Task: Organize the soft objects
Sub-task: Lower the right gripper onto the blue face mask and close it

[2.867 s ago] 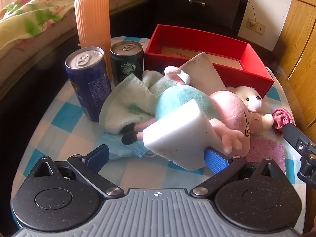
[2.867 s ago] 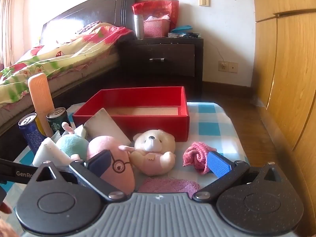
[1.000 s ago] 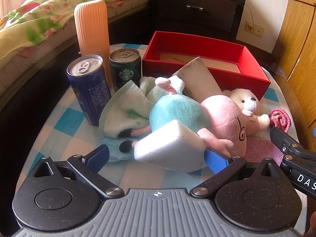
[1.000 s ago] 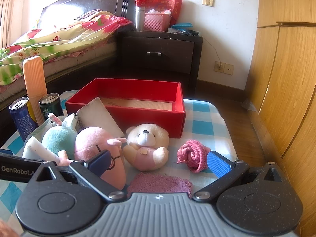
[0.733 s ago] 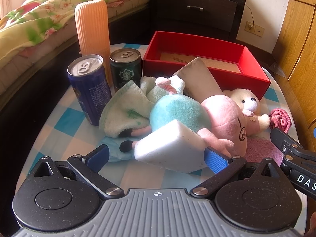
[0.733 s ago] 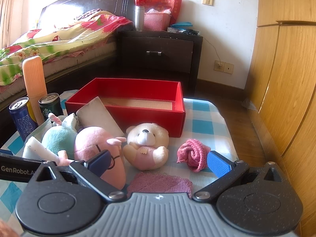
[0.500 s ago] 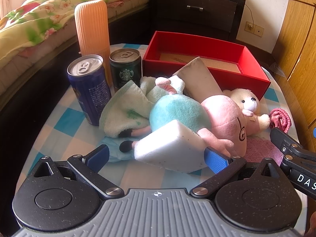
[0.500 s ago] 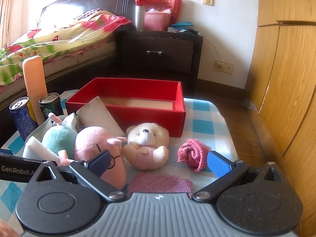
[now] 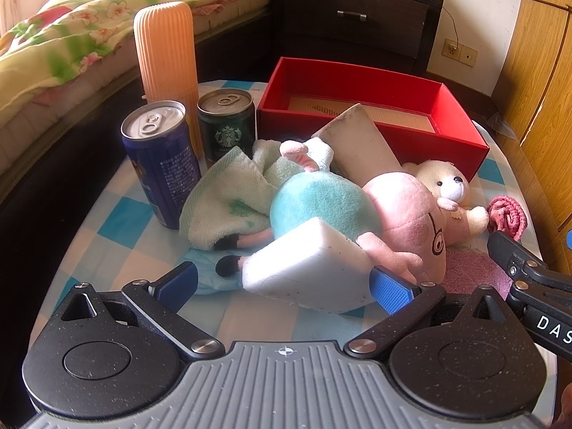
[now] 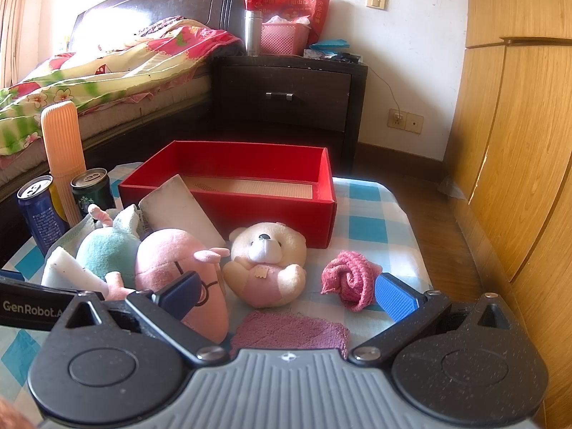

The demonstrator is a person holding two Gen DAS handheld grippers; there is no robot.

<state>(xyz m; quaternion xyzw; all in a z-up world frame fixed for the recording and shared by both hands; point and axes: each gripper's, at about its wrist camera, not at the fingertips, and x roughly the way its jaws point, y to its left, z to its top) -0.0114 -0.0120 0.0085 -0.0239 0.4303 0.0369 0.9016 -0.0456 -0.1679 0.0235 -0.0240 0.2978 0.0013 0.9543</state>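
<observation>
While the red box [image 10: 228, 193] sits empty, nothing is sorted yet — both the left gripper [image 9: 284, 282] and right gripper [image 10: 286, 295] gape wide, holding nothing, before the plush pile [image 9: 357, 207].

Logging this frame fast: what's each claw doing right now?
Left claw: open, holding nothing; the white sponge lies between its fingers.
Right claw: open, holding nothing.
</observation>
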